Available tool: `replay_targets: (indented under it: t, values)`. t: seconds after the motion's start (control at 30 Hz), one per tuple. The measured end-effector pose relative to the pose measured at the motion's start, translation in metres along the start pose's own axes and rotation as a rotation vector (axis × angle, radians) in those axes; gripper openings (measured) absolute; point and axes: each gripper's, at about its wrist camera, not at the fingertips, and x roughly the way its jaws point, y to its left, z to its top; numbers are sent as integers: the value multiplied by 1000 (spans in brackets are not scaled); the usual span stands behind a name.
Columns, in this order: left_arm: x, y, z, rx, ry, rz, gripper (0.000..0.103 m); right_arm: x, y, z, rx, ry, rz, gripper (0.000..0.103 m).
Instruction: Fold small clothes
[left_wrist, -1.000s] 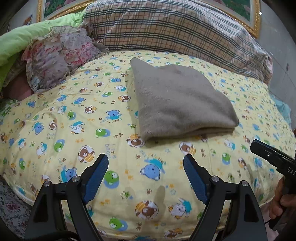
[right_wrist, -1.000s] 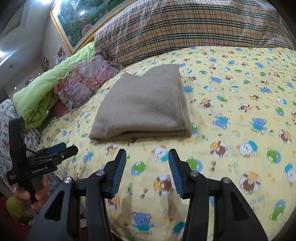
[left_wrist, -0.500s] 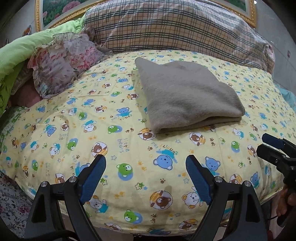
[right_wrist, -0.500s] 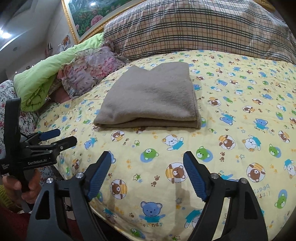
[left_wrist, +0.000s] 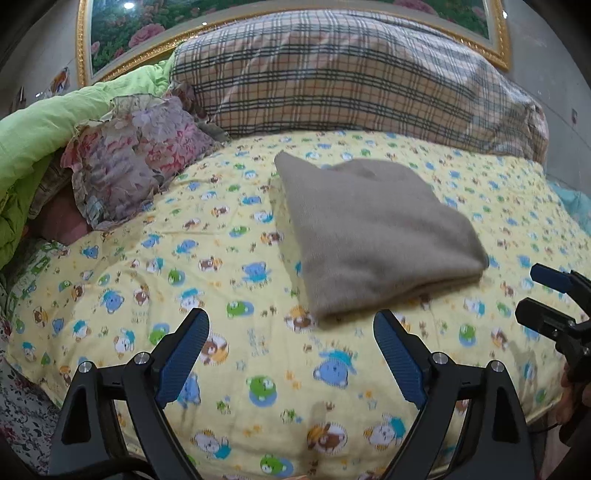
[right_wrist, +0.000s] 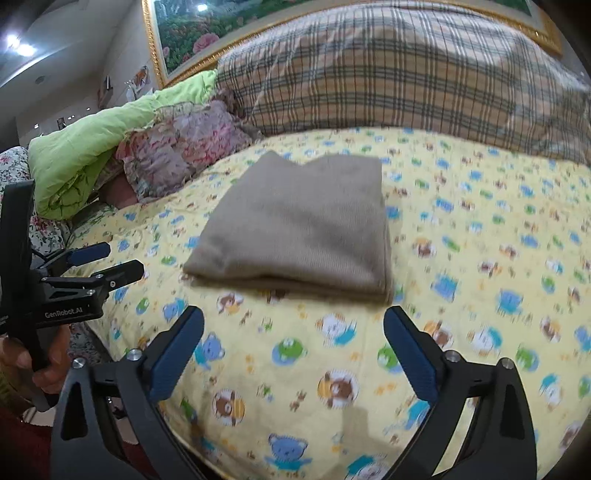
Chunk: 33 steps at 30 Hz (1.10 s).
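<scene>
A grey-brown garment (left_wrist: 373, 236) lies folded into a flat rectangle on the yellow bear-print bedcover (left_wrist: 229, 280); it also shows in the right wrist view (right_wrist: 299, 232). My left gripper (left_wrist: 291, 354) is open and empty, held back near the bed's front edge, short of the garment. My right gripper (right_wrist: 295, 350) is open and empty too, also short of the garment's near edge. Each gripper appears at the side of the other's view: the right one at the right edge (left_wrist: 550, 295), the left one at the left edge (right_wrist: 103, 262).
A plaid pillow (left_wrist: 332, 81) lies behind the garment. A floral cloth (left_wrist: 125, 158) and a green quilt (left_wrist: 40, 136) sit at the back left. A framed picture (right_wrist: 192, 40) hangs on the wall. The bed's front edge is just below the grippers.
Both grippers have pulled back from the folded garment toward the bed's front edge. The right gripper's jaws have opened wide. The garment has not moved.
</scene>
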Motion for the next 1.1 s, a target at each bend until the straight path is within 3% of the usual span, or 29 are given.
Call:
replay_targets:
  t: [0.23, 0.37, 0.47, 1.1]
  values:
    - [-12, 4, 25, -29, -77, -5, 93, -10, 5, 29, -48, -58, 14, 101]
    - [-26, 6, 40, -42, -133, -12, 102, -28, 10, 52, -89, -115, 34, 102]
    - [-30, 5, 44, -52, -156, -14, 103, -38, 12, 65, -103, -155, 41, 103]
    - [41, 4, 15, -54, -20, 12, 103, 44, -15, 41, 21, -25, 6, 103]
